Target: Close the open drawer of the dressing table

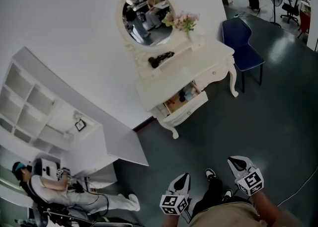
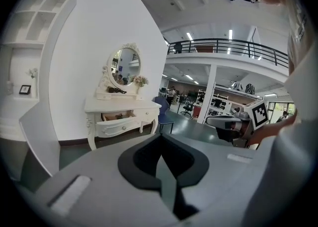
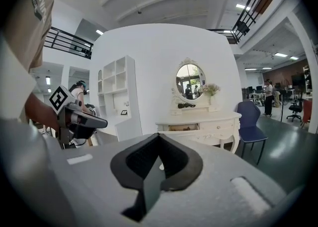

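You're standing well back from the white carved dressing table (image 1: 206, 59), which sits against the wall in the upper middle of the head view. Its left-hand drawer (image 1: 191, 108) is pulled out, with a few small things inside that are too tiny to make out.

Your left gripper (image 1: 185, 177) and right gripper (image 1: 234, 161) are both down at the bottom of the frame near your feet. Each one's jaws are pressed together with nothing between them.

There's an oval mirror (image 1: 147, 17) on top of the table and a bunch of pink flowers (image 1: 183, 21) beside it. A blue chair (image 1: 241, 42) stands just to the table's right, and a white cubby shelf unit (image 1: 30, 107) is over at the left.
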### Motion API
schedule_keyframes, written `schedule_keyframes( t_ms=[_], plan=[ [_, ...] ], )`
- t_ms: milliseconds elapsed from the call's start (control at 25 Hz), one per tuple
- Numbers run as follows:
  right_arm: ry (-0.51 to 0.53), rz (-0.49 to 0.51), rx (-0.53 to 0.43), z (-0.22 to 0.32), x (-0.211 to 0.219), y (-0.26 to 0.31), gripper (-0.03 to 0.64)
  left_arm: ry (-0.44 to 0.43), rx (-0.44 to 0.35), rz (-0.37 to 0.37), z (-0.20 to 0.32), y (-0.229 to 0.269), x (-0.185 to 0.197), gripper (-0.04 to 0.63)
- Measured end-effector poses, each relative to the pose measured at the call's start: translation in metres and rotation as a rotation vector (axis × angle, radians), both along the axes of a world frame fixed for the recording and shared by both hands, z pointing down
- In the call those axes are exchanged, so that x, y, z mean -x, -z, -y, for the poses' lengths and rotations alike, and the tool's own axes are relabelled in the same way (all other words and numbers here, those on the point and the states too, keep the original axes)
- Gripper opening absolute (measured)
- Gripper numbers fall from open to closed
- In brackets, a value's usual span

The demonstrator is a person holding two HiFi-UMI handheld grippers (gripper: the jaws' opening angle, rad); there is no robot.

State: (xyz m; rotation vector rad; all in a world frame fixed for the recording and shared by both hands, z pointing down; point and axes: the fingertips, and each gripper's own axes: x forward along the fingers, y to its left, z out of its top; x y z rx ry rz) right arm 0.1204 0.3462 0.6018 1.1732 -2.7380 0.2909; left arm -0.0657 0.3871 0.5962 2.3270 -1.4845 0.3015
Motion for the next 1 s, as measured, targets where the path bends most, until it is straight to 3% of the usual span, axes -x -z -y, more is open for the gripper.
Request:
schedule_keyframes(
  t_ms=[320, 440, 600, 680, 880, 1000],
  plan=[
    [-0.027, -0.045, 0.017, 0.061, -0.007, 0.016, 0.002, -0.049, -0.019, -0.082, 0.088, 0.01, -0.016, 0.017],
    [-0.017, -0.061, -0.023, 0.096, 0.004, 0.043, 0.003, -0.071, -0.035, -0.065, 0.131, 0.022, -0.006, 0.017],
    [-0.024, -0.189, -0.116, 0.131, 0.01, 0.053, 0.003, -0.097, -0.046, -0.091, 0.184, 0.024, 0.003, 0.017],
    [-0.038, -0.222, -0.114, 0.147, 0.013, 0.046, 0.003, -0.094, -0.065, -0.116, 0.213, 0.027, 0.009, 0.017],
    [-0.094, -0.141, -0.054, 0.177, 0.026, 0.054, 0.003, -0.101, -0.091, -0.09, 0.251, 0.032, 0.023, 0.017],
    [-0.093, -0.157, -0.053, 0.193, 0.035, 0.061, 0.003, -0.102, -0.08, -0.078, 0.255, 0.027, 0.03, 0.017]
  ],
)
